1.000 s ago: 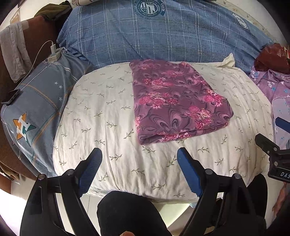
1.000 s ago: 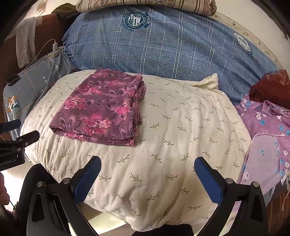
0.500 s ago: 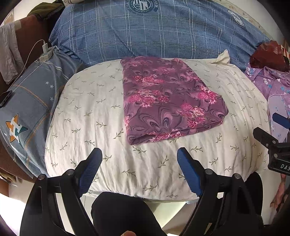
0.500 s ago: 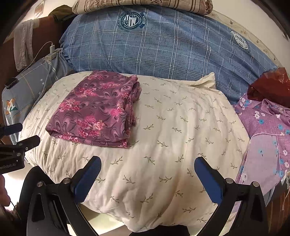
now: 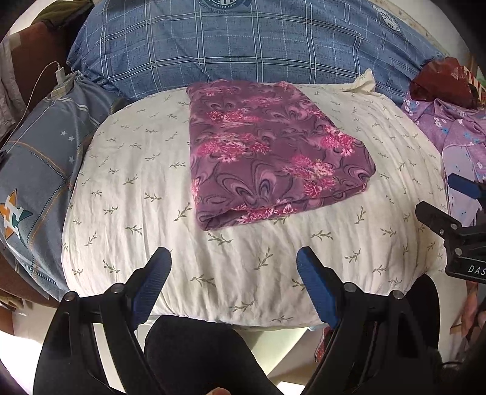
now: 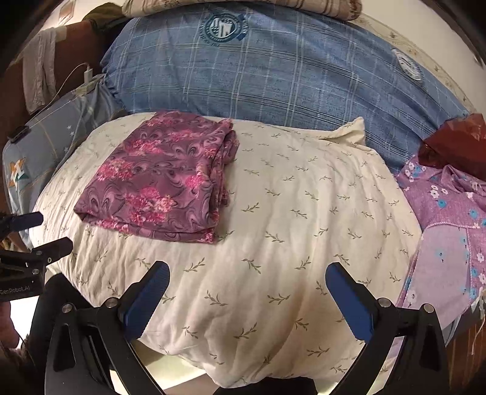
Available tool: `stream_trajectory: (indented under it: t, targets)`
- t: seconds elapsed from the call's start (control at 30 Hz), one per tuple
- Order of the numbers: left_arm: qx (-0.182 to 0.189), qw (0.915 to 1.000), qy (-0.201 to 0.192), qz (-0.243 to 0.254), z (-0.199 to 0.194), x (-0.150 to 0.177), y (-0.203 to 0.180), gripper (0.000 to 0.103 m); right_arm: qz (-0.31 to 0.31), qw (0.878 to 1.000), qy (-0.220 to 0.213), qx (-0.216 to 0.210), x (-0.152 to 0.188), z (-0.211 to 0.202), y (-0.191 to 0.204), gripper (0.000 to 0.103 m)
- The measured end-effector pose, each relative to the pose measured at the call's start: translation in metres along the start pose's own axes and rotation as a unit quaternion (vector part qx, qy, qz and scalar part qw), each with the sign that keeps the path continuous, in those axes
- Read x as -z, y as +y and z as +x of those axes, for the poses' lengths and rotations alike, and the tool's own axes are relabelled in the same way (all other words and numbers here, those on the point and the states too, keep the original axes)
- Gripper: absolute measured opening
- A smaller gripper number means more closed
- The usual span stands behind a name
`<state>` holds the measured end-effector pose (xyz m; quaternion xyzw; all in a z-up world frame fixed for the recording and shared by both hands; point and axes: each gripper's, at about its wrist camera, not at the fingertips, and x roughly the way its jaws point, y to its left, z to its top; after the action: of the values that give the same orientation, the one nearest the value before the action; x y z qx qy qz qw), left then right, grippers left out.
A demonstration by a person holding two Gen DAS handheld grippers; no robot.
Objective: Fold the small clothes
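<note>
At the near edge of the left wrist view the left claw is seen with its blue pads spread wide and nothing between them; it hangs above the front of a cream pillow with a leaf print. A dark-clothed knee is seen below it. In the right wrist view the right claw is likewise held wide and empty over the same pillow, well apart from the garment.

On the pillow, past the left claw, a folded purple floral garment is laid flat, its thick folded edge turned toward the camera. In the right wrist view the same garment is found on the left half of the pillow, with its stacked layers visible along its right side. Neither claw is in contact with it.

To the right of the pillow a lilac flowered garment is spread unfolded, and a dark red plastic bag is set behind it; what the bag holds cannot be told. To the left a grey-blue pillow with a star logo is placed, with a white charger and cable resting at its far end.

Behind everything a large blue plaid pillow is propped, and a striped folded cloth is laid on top of it.
</note>
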<state>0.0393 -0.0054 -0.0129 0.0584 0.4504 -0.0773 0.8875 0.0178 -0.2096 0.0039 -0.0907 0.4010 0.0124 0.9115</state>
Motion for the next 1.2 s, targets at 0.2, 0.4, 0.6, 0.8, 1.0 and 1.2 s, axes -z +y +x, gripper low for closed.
stream_trajectory:
  t: [0.2,0.4,0.6,0.8,1.0,1.2]
  targets:
    - [-0.006,0.9998,0.004,0.02,0.001,0.002,0.009,0.085,-0.037,0.999,0.02,-0.011,0.001,0.005,0.003,0.103]
    - [-0.005,0.9998,0.006,0.017,-0.003,0.003,0.016,0.085,-0.051,0.998,0.018,-0.006,0.002,0.003,0.004,0.103]
    - [0.002,0.9998,0.001,0.017,-0.012,0.002,0.015,0.085,-0.069,0.998,0.003,0.001,-0.001,-0.008,0.006,0.103]
    - [0.024,0.999,-0.009,0.036,-0.022,0.006,0.003,0.085,-0.06,0.998,-0.011,0.005,-0.001,-0.017,0.004,0.103]
    - [0.026,0.9986,-0.012,0.045,-0.026,0.007,-0.003,0.085,-0.053,0.999,-0.012,0.007,0.001,-0.019,0.002,0.103]
    - [0.026,0.9984,-0.011,0.049,-0.024,0.005,-0.007,0.085,-0.048,0.999,-0.013,0.008,0.001,-0.019,0.001,0.103]
